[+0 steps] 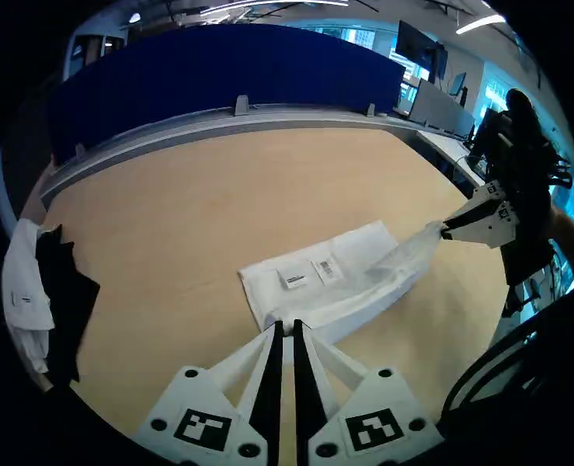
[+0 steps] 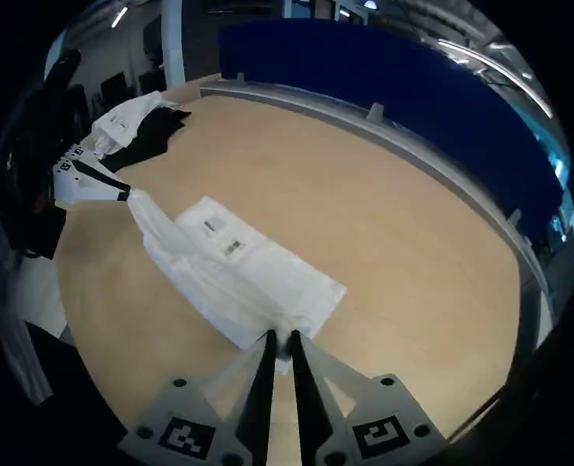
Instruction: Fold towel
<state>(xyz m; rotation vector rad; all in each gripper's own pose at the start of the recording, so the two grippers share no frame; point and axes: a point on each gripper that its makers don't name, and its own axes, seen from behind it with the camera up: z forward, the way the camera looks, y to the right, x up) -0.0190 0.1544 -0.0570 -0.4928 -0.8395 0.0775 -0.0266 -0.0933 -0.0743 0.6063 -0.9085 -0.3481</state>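
Observation:
A white towel [image 1: 329, 276] with two labels lies folded lengthwise on the light wooden table [image 1: 209, 202]. In the left gripper view, my left gripper [image 1: 287, 326] is shut on the towel's near corner. At the right of that view, my right gripper [image 1: 444, 229] pinches the towel's other end and holds it slightly off the table. In the right gripper view, my right gripper [image 2: 281, 335] is shut on a corner of the towel [image 2: 240, 272]. Farther off there, the left gripper [image 2: 123, 192] grips the opposite end, and the long edge stretches between them.
A heap of white cloth [image 1: 22, 295] and black cloth [image 1: 69, 303] sits at the table's edge, also visible as a pile [image 2: 135, 120] in the right gripper view. A blue partition [image 1: 224, 70] runs along the table's far side. A dark chair frame [image 1: 504, 365] stands close by.

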